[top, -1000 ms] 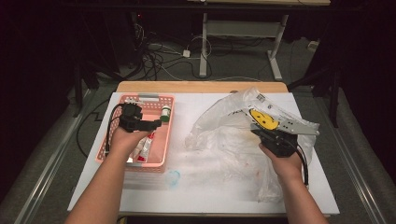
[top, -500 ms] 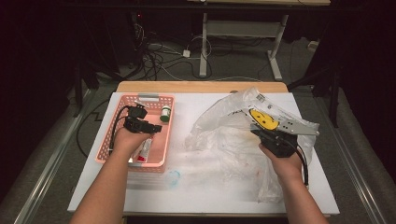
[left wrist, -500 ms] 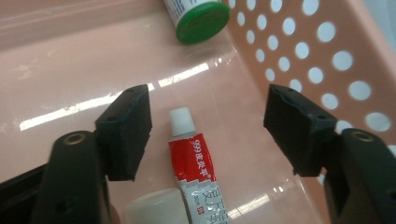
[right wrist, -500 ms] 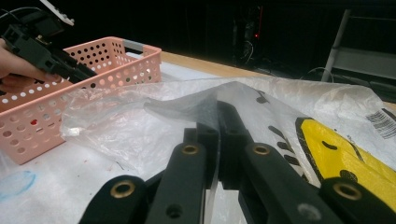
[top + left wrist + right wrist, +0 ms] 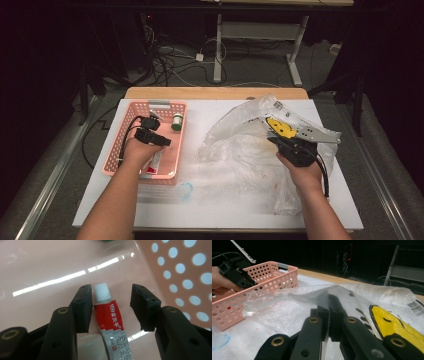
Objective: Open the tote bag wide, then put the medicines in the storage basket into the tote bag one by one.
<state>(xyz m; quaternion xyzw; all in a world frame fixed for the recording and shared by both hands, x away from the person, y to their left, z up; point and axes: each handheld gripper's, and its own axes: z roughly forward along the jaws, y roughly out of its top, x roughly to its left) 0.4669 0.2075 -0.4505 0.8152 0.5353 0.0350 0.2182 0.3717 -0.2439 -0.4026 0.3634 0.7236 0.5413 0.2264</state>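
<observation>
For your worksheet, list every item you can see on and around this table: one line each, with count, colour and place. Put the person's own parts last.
Basket: one, pink, perforated, table's left.
Tube: one, red and white, white cap, on the basket floor between the open left jaws.
Bottle: one, green cap, basket's far corner.
Plastic bag: one, clear, crumpled, table's right.
Yellow piece: one, inside the bag.
Table: one, white top.
Left gripper: one, black, open, in the basket.
Right gripper: one, black, shut on the bag's film.
Forearms: two, entering from below.
</observation>
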